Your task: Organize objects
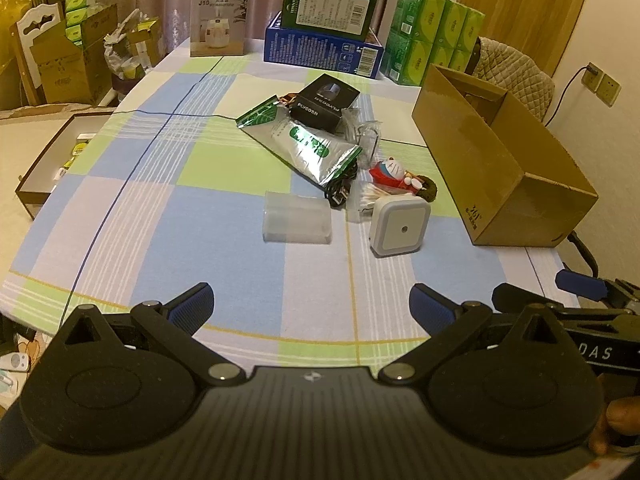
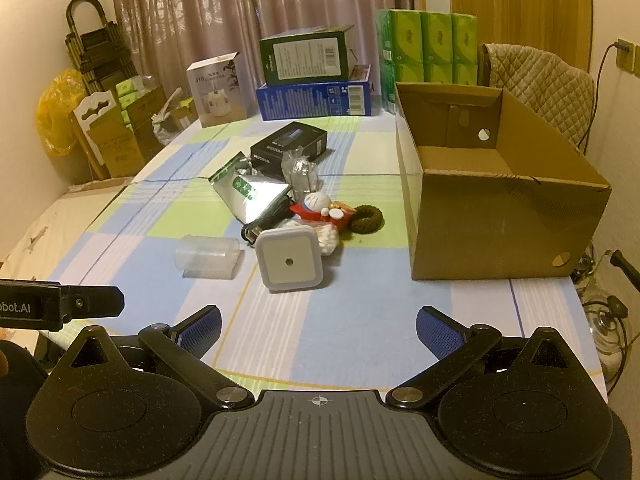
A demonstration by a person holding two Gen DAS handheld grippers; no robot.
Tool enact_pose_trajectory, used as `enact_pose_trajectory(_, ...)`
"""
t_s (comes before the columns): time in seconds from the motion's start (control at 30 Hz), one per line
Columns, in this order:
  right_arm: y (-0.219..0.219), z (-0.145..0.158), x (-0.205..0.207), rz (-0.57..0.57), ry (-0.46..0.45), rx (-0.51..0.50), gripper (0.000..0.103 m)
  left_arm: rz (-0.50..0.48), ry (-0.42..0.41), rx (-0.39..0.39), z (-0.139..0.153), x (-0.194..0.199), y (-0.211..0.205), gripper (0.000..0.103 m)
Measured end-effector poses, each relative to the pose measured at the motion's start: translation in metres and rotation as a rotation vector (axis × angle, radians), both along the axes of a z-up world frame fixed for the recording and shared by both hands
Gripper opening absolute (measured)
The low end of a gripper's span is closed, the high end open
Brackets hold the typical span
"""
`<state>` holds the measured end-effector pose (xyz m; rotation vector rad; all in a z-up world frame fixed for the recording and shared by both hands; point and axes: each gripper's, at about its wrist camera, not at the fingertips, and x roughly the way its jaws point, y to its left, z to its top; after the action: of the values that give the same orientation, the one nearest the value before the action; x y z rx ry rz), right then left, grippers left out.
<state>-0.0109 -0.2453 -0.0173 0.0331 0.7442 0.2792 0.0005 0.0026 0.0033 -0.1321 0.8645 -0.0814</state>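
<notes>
A heap of small items lies mid-table: a clear plastic case (image 1: 297, 219) (image 2: 208, 257), a white square night light (image 1: 400, 227) (image 2: 289, 259), a silver-green foil pouch (image 1: 308, 144) (image 2: 246, 192), a black box (image 1: 323, 102) (image 2: 289, 145), a black cable (image 1: 342, 192), cotton swabs (image 2: 328, 239), a red and white toy figure (image 1: 390, 174) (image 2: 320, 206) and a dark fuzzy ring (image 2: 365, 219). An open, empty cardboard box (image 1: 492, 168) (image 2: 496, 216) stands to their right. My left gripper (image 1: 311, 306) and right gripper (image 2: 318, 330) hover open over the near table edge, holding nothing.
Stacked blue and green boxes (image 2: 312, 80), a white appliance box (image 1: 218, 20) and green tissue packs (image 2: 430, 46) line the far edge. A shallow brown tray (image 1: 52, 160) sits off the left side. A padded chair (image 2: 544, 84) stands behind the cardboard box.
</notes>
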Motion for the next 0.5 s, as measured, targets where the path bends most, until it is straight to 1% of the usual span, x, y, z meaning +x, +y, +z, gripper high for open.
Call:
enact_pose_trajectory(0.3, 0.011, -0.004, 0.02, 0.039, -0.017, -0.015, 0.101, 0.01, 0.008, 0.037, -0.006, 0.029, 0.014, 0.102)
enact_pose_trajectory(0.5, 0.028, -0.021, 0.048, 0.075, -0.025, -0.036, 0.101, 0.004, 0.018, 0.054, -0.018, 0.057, 0.026, 0.102)
